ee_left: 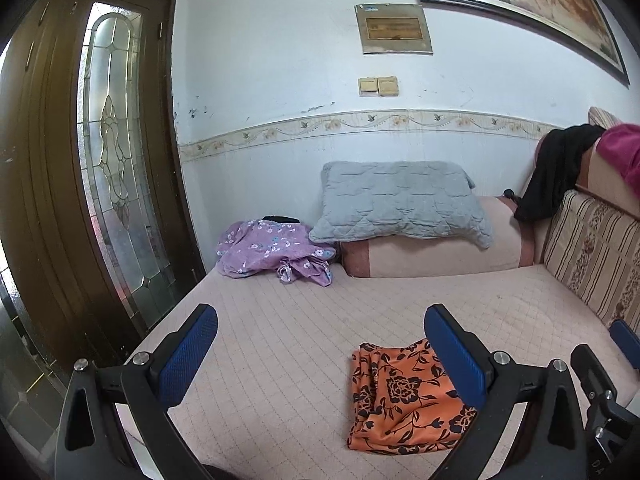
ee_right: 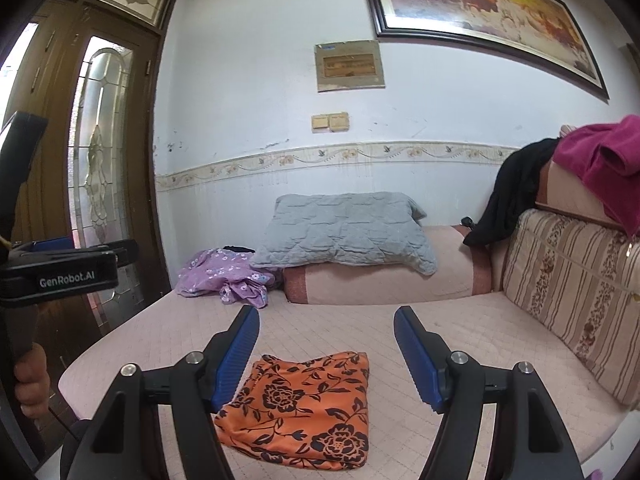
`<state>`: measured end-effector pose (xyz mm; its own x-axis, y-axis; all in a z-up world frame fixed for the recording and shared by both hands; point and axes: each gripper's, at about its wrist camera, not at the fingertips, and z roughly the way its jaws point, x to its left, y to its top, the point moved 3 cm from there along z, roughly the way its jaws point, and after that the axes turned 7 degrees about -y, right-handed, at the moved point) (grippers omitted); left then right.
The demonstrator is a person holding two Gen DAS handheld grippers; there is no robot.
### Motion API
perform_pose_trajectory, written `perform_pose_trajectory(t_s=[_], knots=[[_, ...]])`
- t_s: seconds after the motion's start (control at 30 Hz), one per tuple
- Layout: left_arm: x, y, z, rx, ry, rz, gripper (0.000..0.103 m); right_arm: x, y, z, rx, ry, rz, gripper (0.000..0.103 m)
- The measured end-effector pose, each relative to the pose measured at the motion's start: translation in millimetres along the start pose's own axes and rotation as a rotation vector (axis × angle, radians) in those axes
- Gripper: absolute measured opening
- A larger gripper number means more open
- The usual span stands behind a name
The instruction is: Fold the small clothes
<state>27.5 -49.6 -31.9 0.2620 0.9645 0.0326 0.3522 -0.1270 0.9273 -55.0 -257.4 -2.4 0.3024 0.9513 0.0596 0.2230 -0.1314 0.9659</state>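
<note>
An orange cloth with black flowers [ee_left: 404, 396] [ee_right: 304, 408] lies folded into a rough square on the pink quilted sofa seat [ee_left: 280, 328] [ee_right: 500, 328], near its front edge. My left gripper [ee_left: 320, 328] hangs open above the seat, the cloth under its right finger, apart from it. My right gripper [ee_right: 326, 328] is open too, raised above the cloth with nothing between its blue pads. A crumpled purple flowered garment [ee_left: 272, 252] [ee_right: 224, 272] sits at the seat's far left. The left gripper's body [ee_right: 60, 272] shows at the left of the right wrist view, held by a hand [ee_right: 30, 380].
A grey quilted pillow [ee_left: 400, 200] [ee_right: 344, 232] rests on the pink armrest at the back. A striped back cushion [ee_left: 592, 256] [ee_right: 572, 280] lines the right side, with black and magenta clothes [ee_right: 600, 160] draped above it. A brown glass-panelled door [ee_left: 112, 160] stands left.
</note>
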Motion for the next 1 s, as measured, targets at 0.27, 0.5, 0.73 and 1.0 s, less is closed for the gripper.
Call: perform_pose_trajectory(t_s=[0.27,0.5,0.73,1.0], knots=[[13,3,-15,-0.008,-0.004,-0.03,0.103,10,6,-9,-0.01,0.01,-0.025,0.074],[14,2,-20,-0.024,0.009,-0.008,0.103,17,4,-12,-0.007,0.017,-0.051,0.074],[18,2,-22,-0.028,0.011,-0.015,0.103,26,6,-18,-0.012,0.016,-0.08,0.074],[22,2,-27,-0.033,0.005,-0.023,0.103,32,10,-30,-0.044,-0.005,-0.105,0.074]])
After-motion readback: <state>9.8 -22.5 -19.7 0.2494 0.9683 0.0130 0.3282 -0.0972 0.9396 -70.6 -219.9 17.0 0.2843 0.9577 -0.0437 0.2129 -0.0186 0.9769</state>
